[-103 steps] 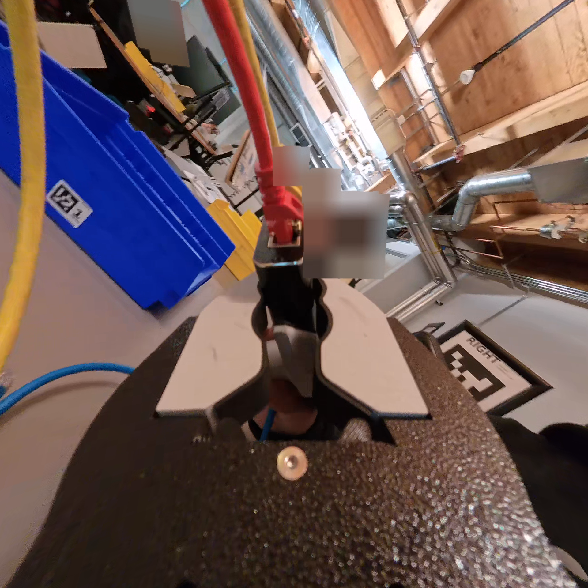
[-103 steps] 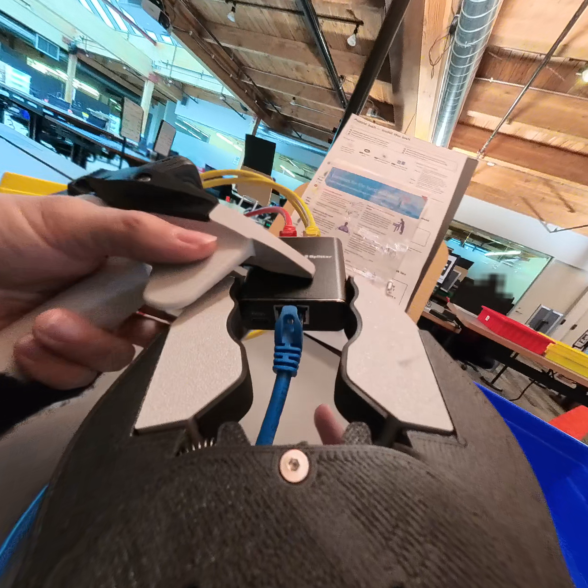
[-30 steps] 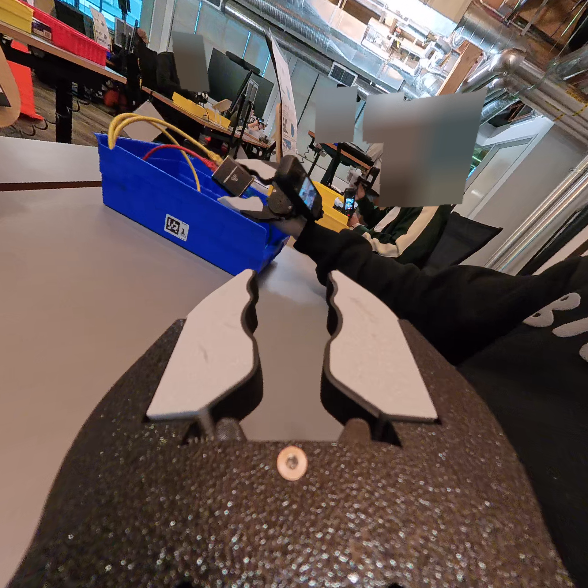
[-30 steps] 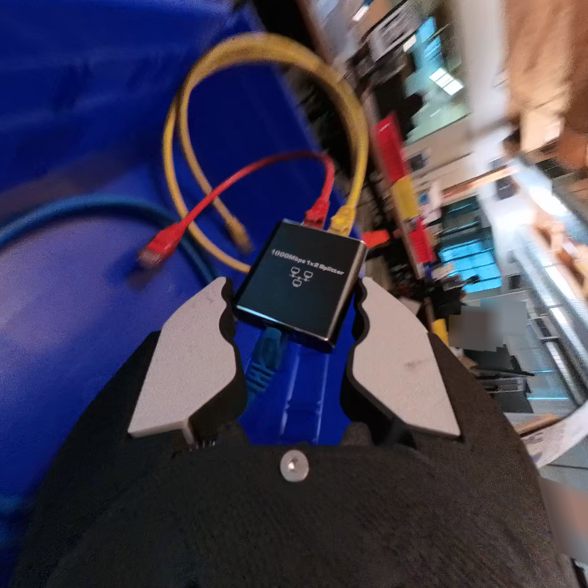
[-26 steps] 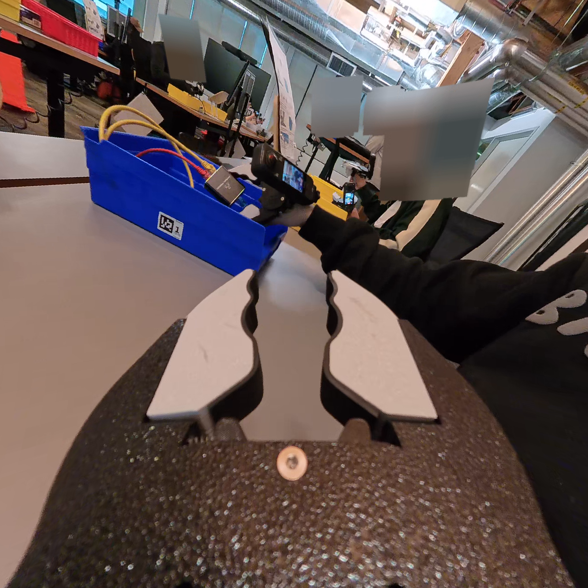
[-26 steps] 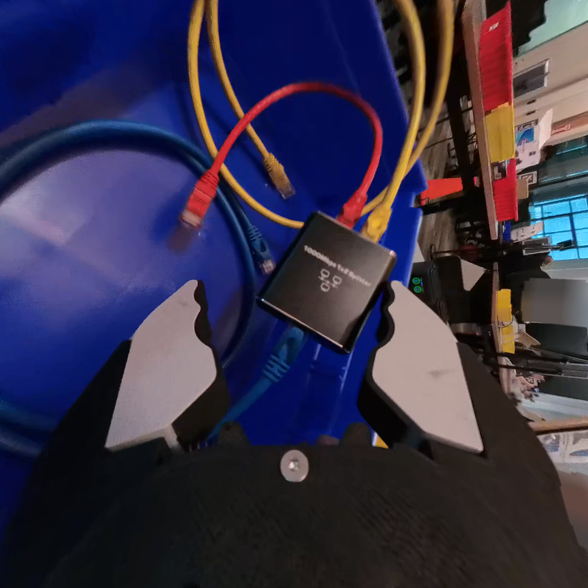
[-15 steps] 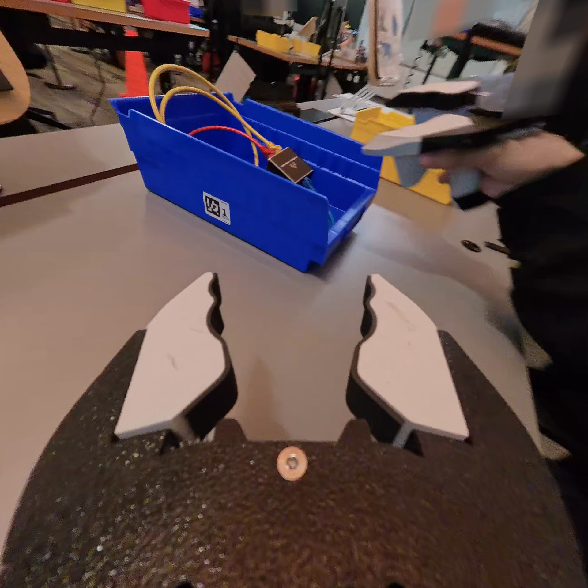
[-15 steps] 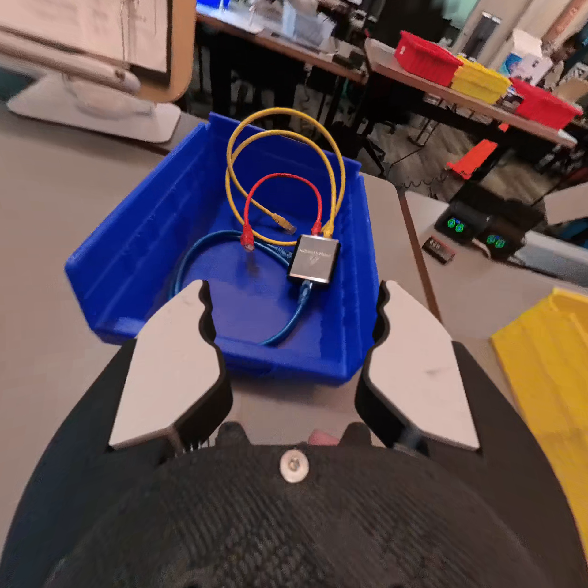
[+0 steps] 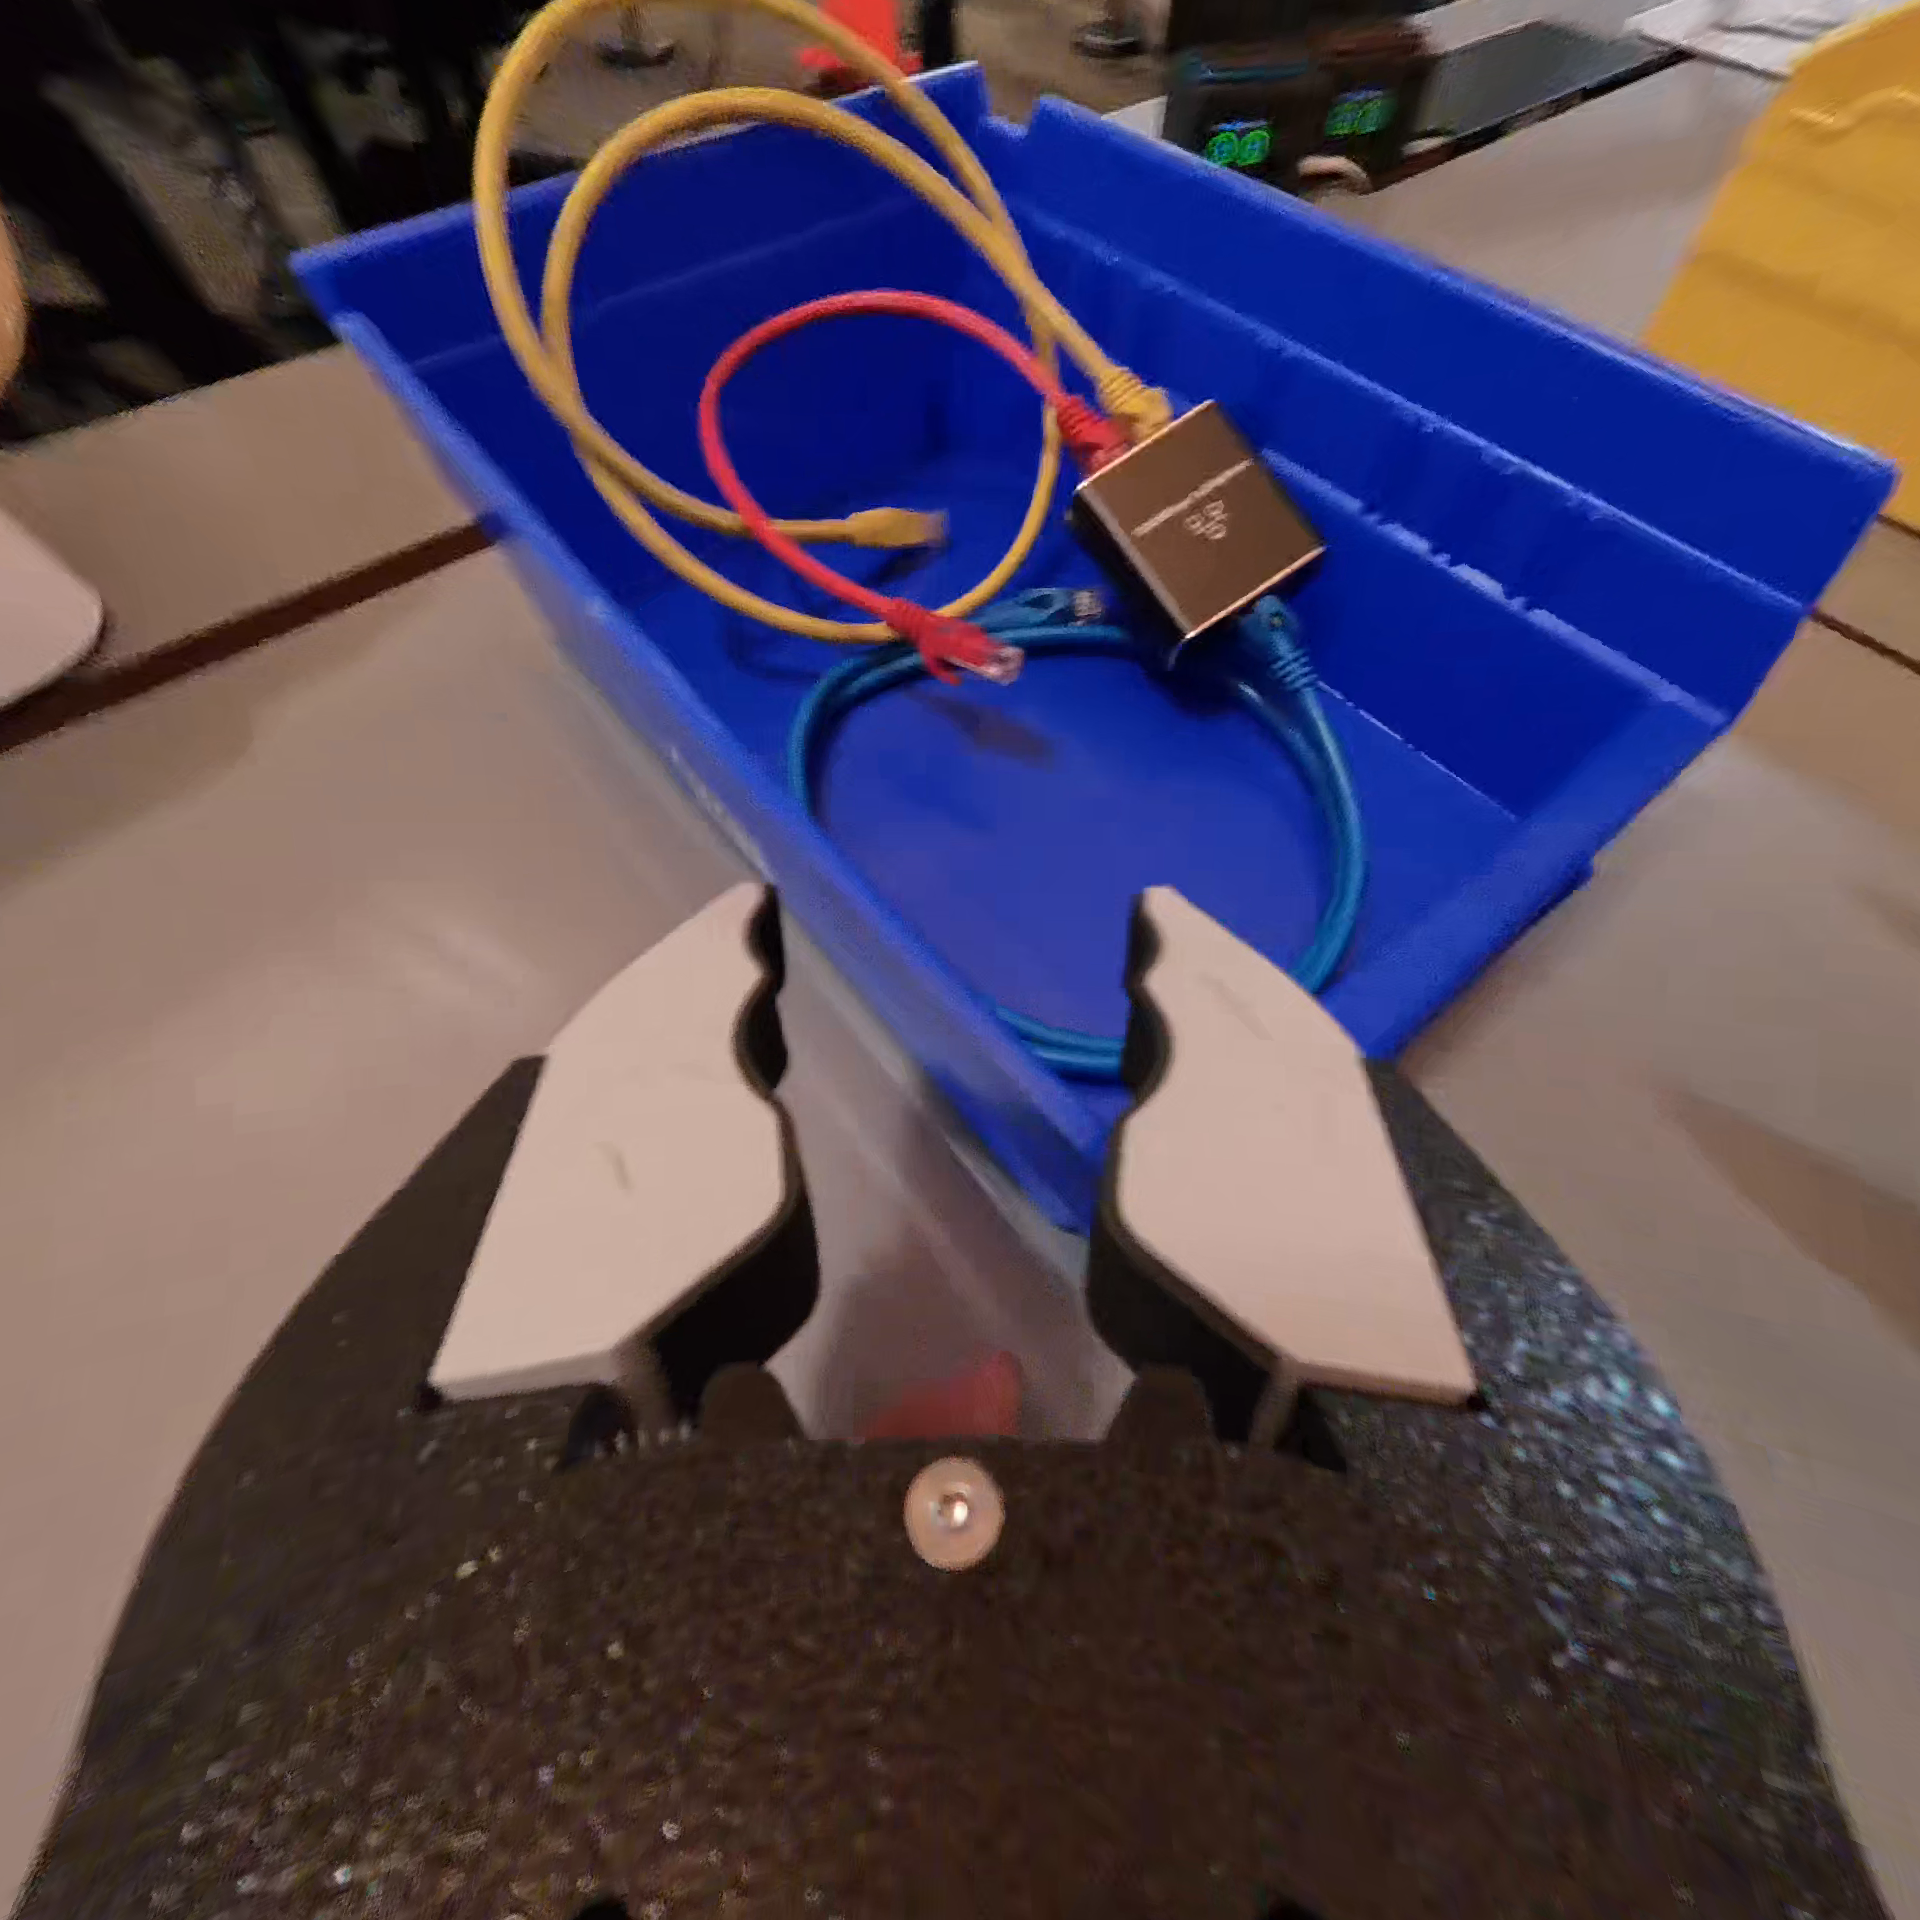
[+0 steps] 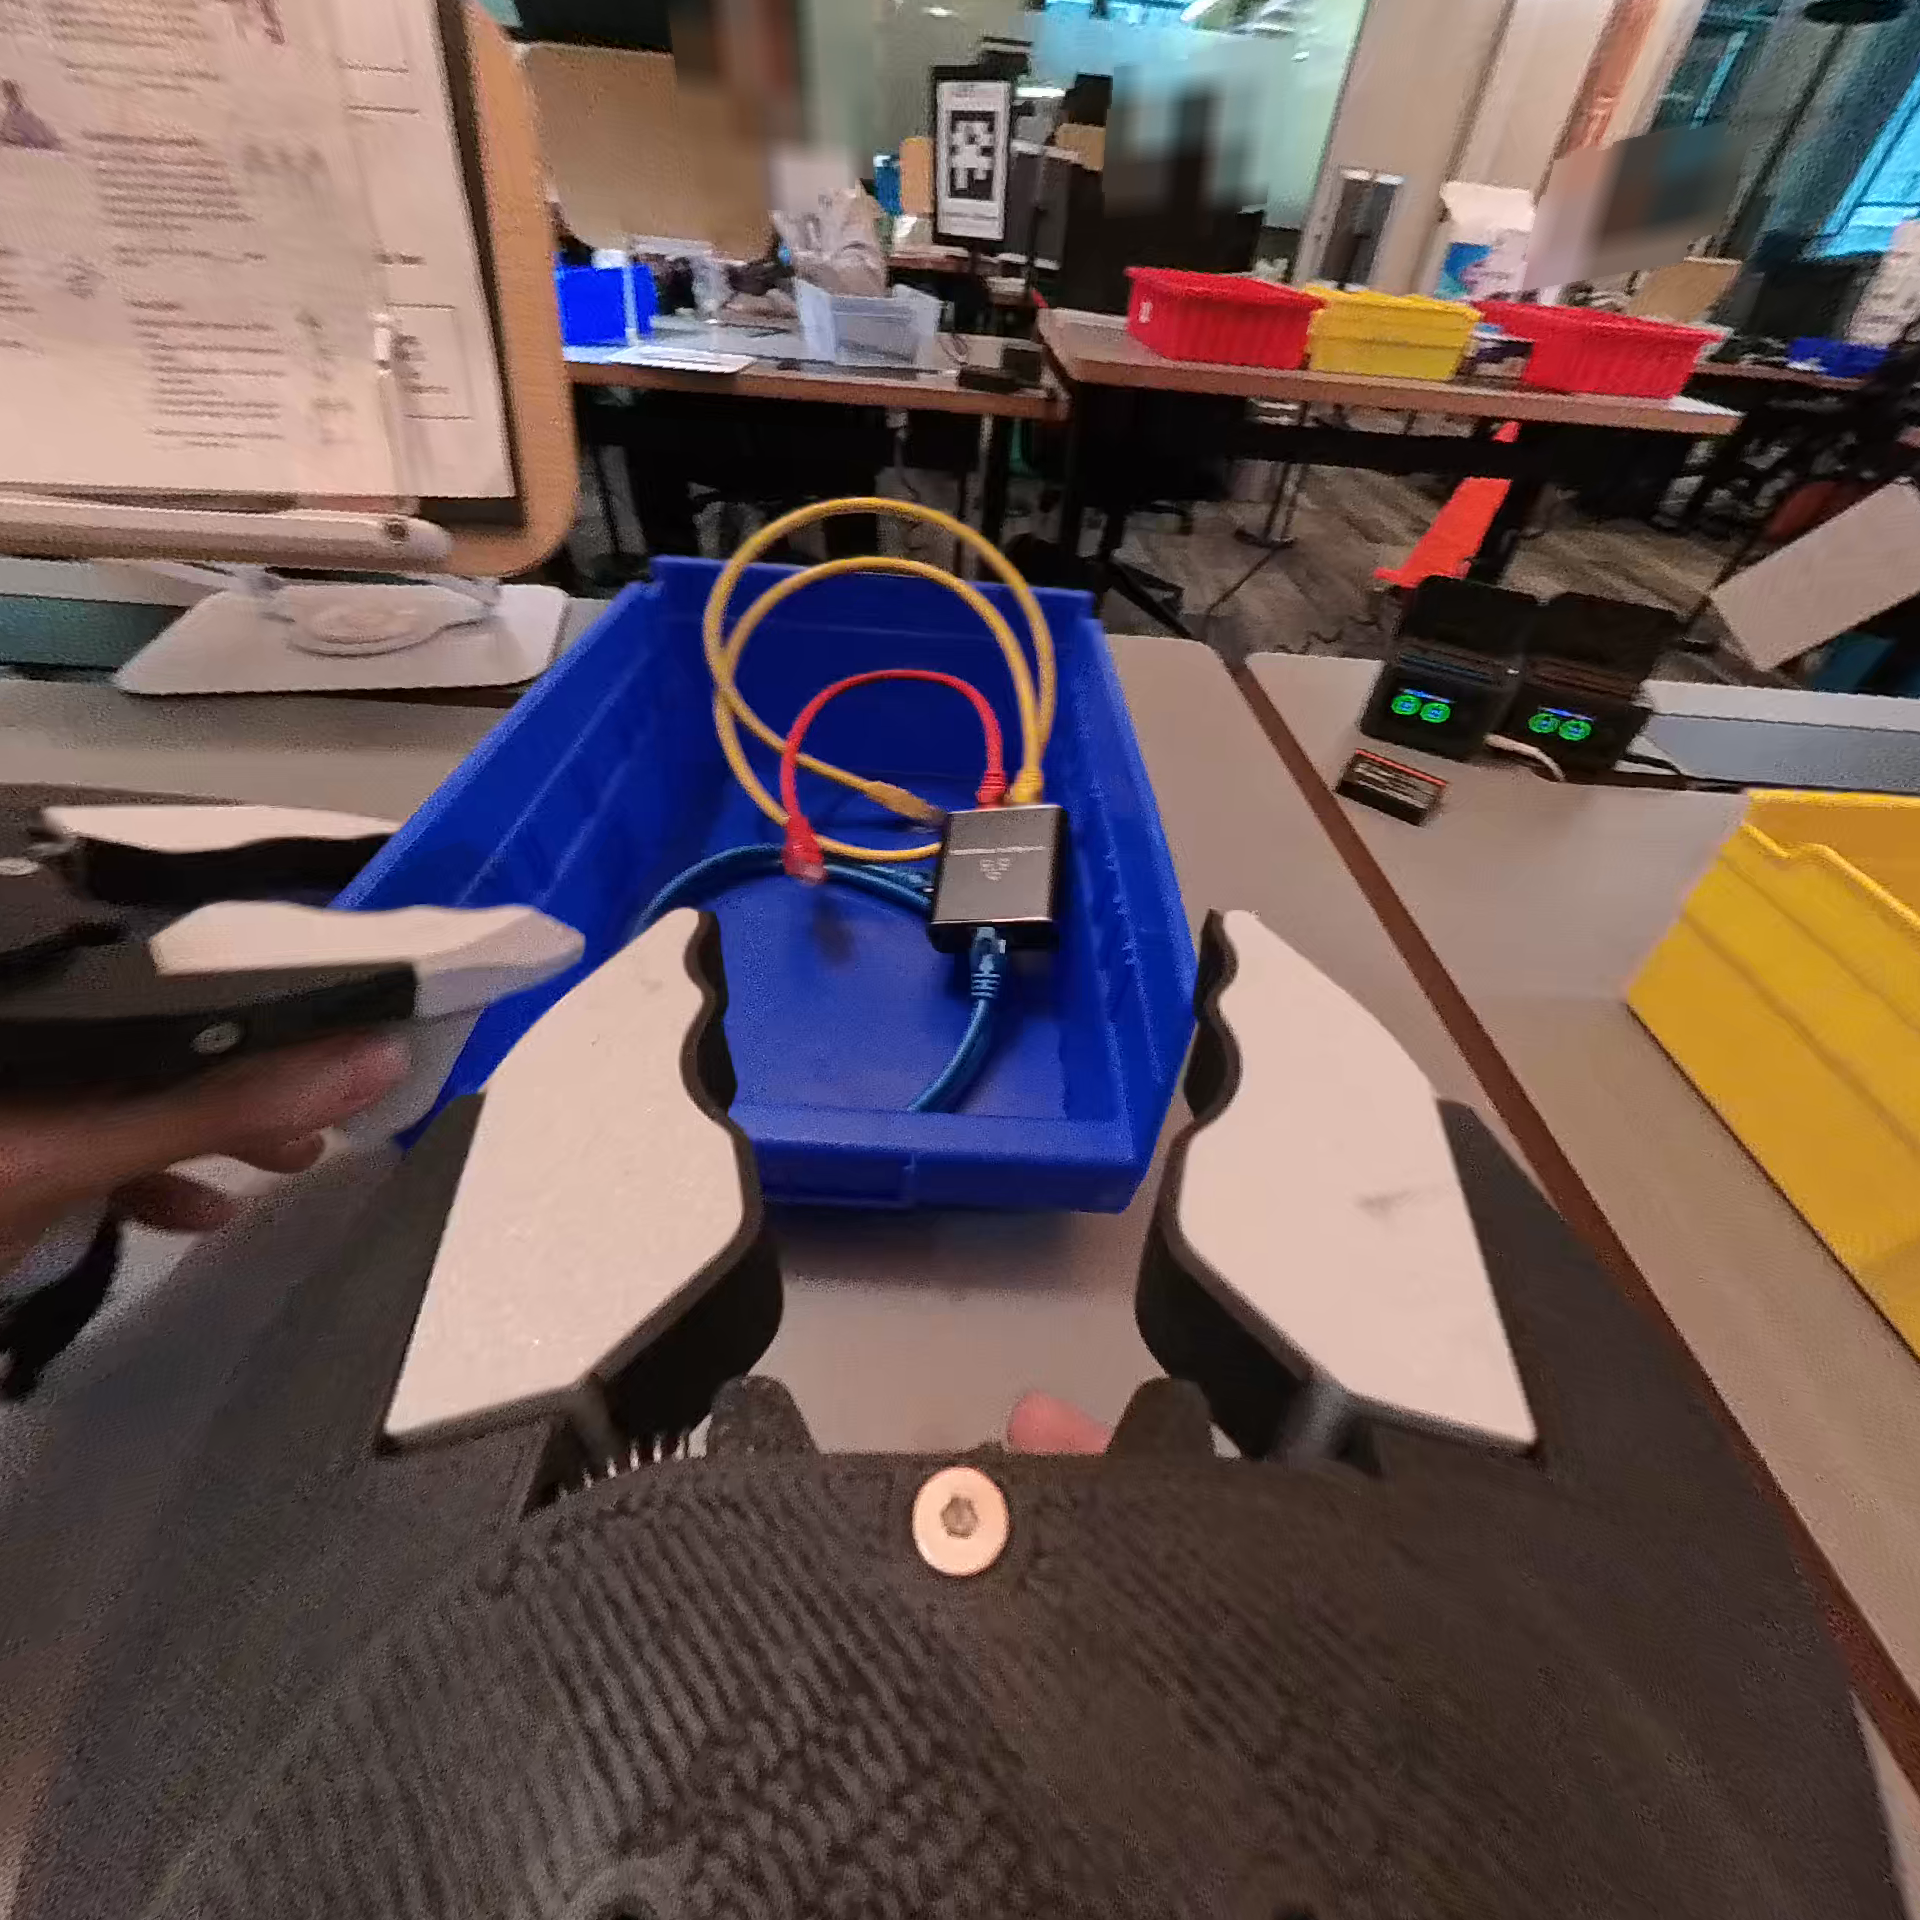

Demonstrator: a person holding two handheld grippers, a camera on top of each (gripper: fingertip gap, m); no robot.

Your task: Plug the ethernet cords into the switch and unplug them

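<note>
A small black switch [image 9: 1195, 535] lies inside a blue bin [image 9: 1558, 499], also seen in the right wrist view [image 10: 995, 864]. A red cord [image 9: 883, 312], a yellow cord [image 9: 727, 114] and a blue cord [image 9: 1340, 790] are plugged into it; their other ends lie loose in the bin. My left gripper [image 9: 951, 935] is open and empty, just in front of the bin's near wall. My right gripper [image 10: 951, 945] is open and empty, before the bin's [image 10: 582, 790] front end. The left gripper also shows at the left of the right wrist view [image 10: 416, 914].
A yellow bin [image 10: 1808, 987] stands on the table at the right. Two small black devices with green lights [image 10: 1507, 707] sit behind it. A paper stand [image 10: 260, 312] stands at the back left. Tables with red and yellow bins [image 10: 1392, 327] lie farther back.
My right gripper let go of the switch in the bin and drew back, open. My left gripper opened wider and moved up close to the bin's near wall.
</note>
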